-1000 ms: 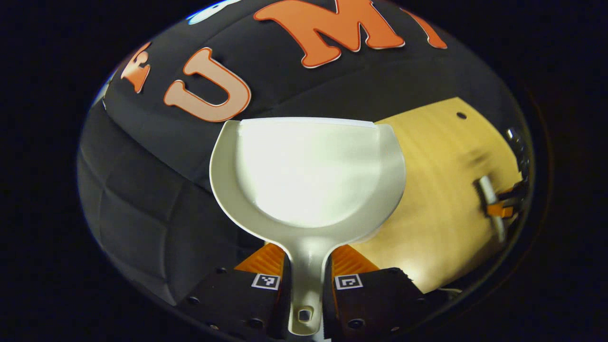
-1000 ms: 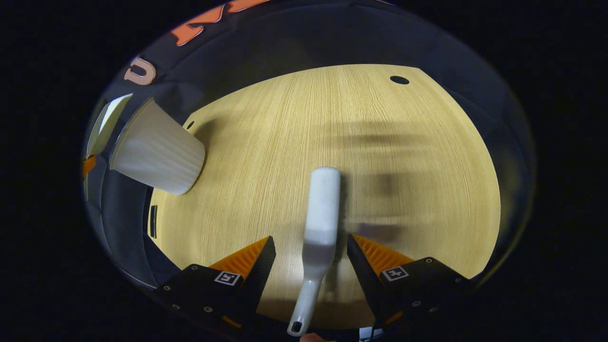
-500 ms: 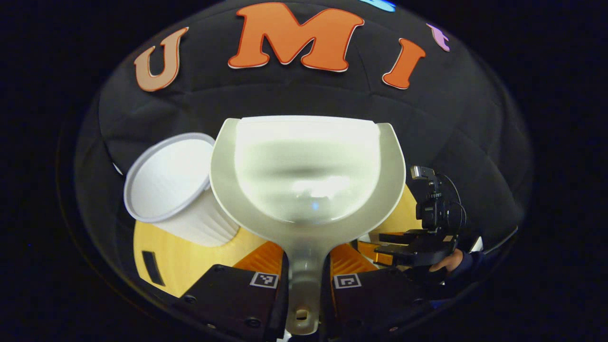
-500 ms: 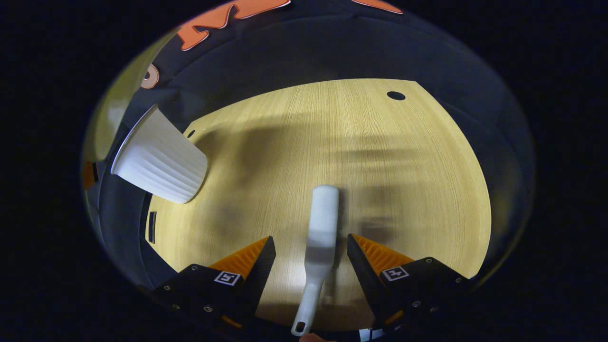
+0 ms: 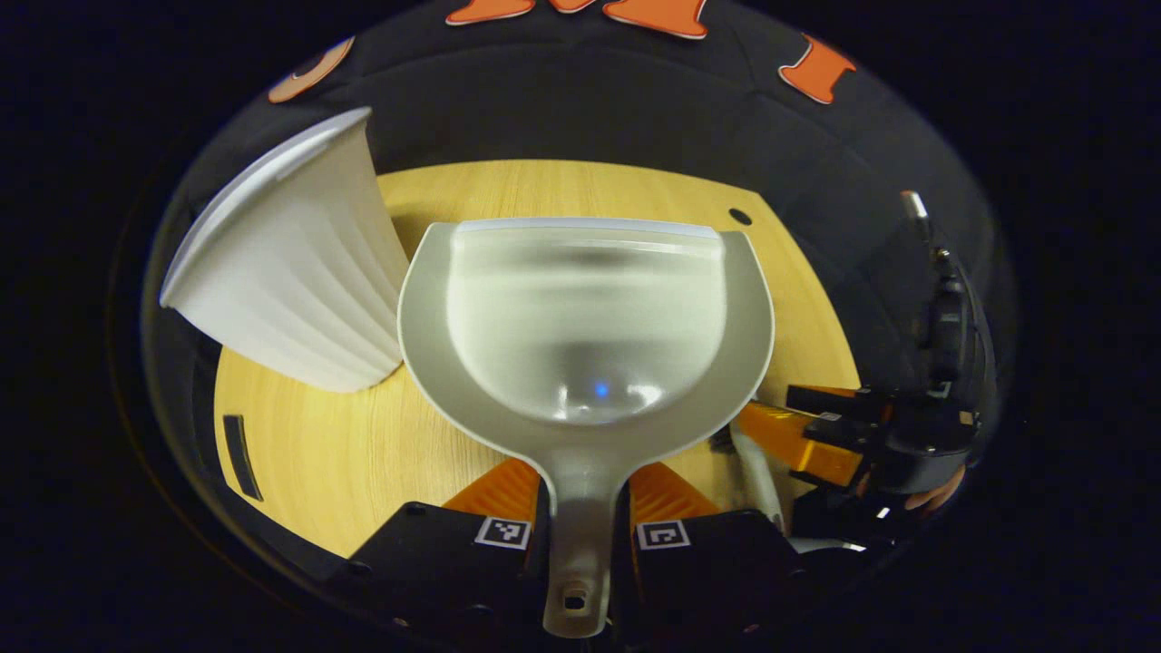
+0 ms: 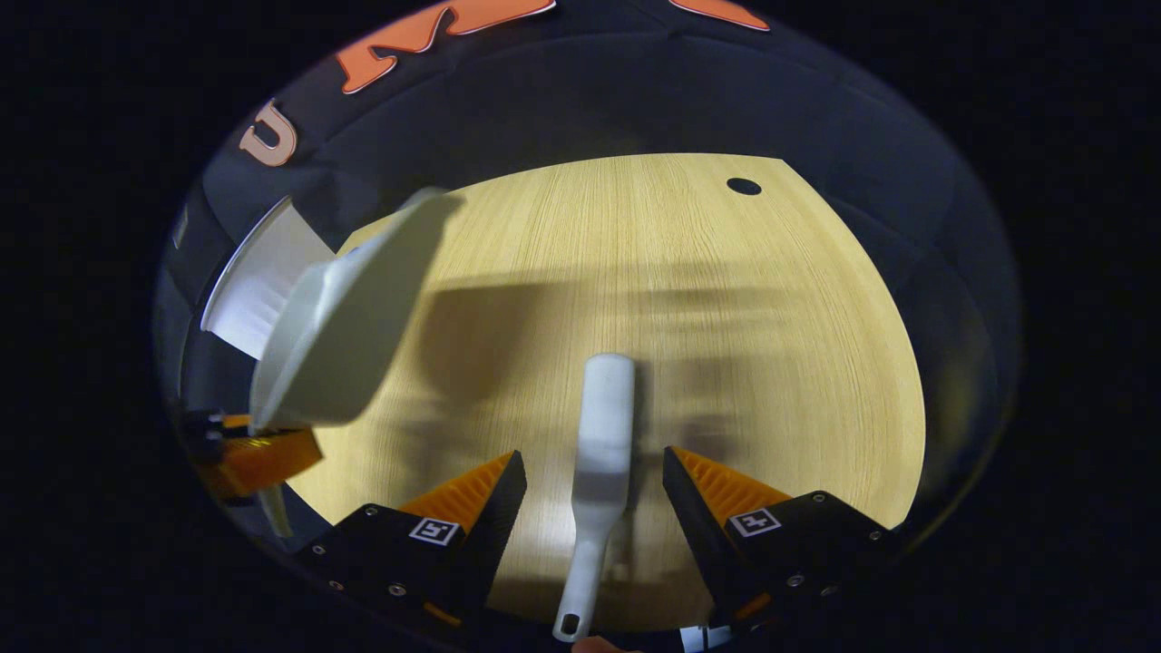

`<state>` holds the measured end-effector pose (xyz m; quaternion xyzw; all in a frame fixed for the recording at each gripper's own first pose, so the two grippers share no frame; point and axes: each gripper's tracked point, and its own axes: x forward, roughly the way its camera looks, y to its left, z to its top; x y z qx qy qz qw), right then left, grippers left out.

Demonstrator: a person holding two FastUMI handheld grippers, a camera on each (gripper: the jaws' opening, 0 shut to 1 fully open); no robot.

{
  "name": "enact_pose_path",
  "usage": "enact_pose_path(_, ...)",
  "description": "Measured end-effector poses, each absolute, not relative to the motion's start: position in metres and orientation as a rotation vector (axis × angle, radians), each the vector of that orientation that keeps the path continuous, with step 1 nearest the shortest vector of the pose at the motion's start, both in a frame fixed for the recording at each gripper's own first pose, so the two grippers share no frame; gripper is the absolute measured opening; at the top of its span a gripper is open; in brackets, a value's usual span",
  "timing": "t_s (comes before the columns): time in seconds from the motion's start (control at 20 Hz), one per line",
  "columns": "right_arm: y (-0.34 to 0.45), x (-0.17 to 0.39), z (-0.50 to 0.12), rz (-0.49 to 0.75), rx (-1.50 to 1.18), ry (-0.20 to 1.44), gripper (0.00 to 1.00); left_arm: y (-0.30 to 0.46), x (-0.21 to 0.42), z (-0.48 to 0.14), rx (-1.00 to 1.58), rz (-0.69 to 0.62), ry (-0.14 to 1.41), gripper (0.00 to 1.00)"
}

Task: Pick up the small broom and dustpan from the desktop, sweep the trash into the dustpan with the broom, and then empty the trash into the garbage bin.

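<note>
A pale dustpan [image 5: 585, 308] is held level above the wooden table [image 5: 345, 444], with my left gripper [image 5: 585, 485] shut on its handle. The white ribbed garbage bin [image 5: 290, 281] stands just left of the pan. In the right gripper view the white broom [image 6: 603, 426] lies flat on the table [image 6: 726, 299]. My right gripper [image 6: 594, 462] is open around the broom, its fingers clear of the handle on both sides. That view also has the dustpan [image 6: 345, 326] at the left, in front of the bin [image 6: 240, 295]. The right gripper [image 5: 798, 431] sits low at the pan's right.
A round cable hole [image 6: 744, 186] marks the table's far right corner. A dark slot [image 5: 238, 444] sits near the table's left edge. A hand [image 5: 934, 494] holds the right gripper. The black booth wall runs behind the table.
My left gripper has swung the dustpan back and down over the table, so the bin now stands beside it. The right gripper stayed open over the broom.
</note>
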<state>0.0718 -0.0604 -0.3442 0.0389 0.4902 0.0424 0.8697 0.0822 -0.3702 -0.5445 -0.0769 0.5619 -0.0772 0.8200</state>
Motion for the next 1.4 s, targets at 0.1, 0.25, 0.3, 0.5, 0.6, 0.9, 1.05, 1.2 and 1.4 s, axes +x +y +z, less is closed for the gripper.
enact_pose_path(0.1,-0.059,0.070,-0.347,0.086,0.075,1.032,0.92,-0.375,0.077,-0.572,-0.149,-0.147,1.257,0.29)
enact_pose_path(0.25,-0.058,0.068,-0.350,0.085,0.069,1.042,0.92,-0.381,0.071,-0.595,-0.153,-0.140,1.300,0.29)
enact_pose_path(0.3,-0.057,0.067,-0.351,0.086,0.069,1.043,0.92,-0.382,0.071,-0.598,-0.149,-0.140,1.308,0.28)
enact_pose_path(0.5,-0.055,0.064,-0.356,0.085,0.058,1.058,0.92,-0.380,0.061,-0.609,-0.143,-0.118,1.371,0.29)
enact_pose_path(0.6,-0.054,0.064,-0.358,0.086,0.054,1.061,0.92,-0.376,0.063,-0.609,-0.115,-0.116,1.376,0.28)
enact_pose_path(0.9,-0.056,0.065,-0.355,0.082,0.061,1.044,0.92,-0.363,0.077,-0.593,-0.127,-0.113,1.364,0.52)
enact_pose_path(1.05,-0.059,0.068,-0.337,0.073,0.087,0.999,0.93,-0.353,0.090,-0.568,-0.167,-0.123,1.318,0.71)
enact_pose_path(1.2,-0.065,0.078,-0.307,0.055,0.071,0.876,0.94,-0.330,0.130,-0.512,-0.175,-0.119,1.118,0.75)
enact_pose_path(1.4,-0.058,0.094,-0.228,0.088,0.047,0.635,0.95,-0.280,0.205,-0.417,-0.114,-0.037,0.779,0.93)
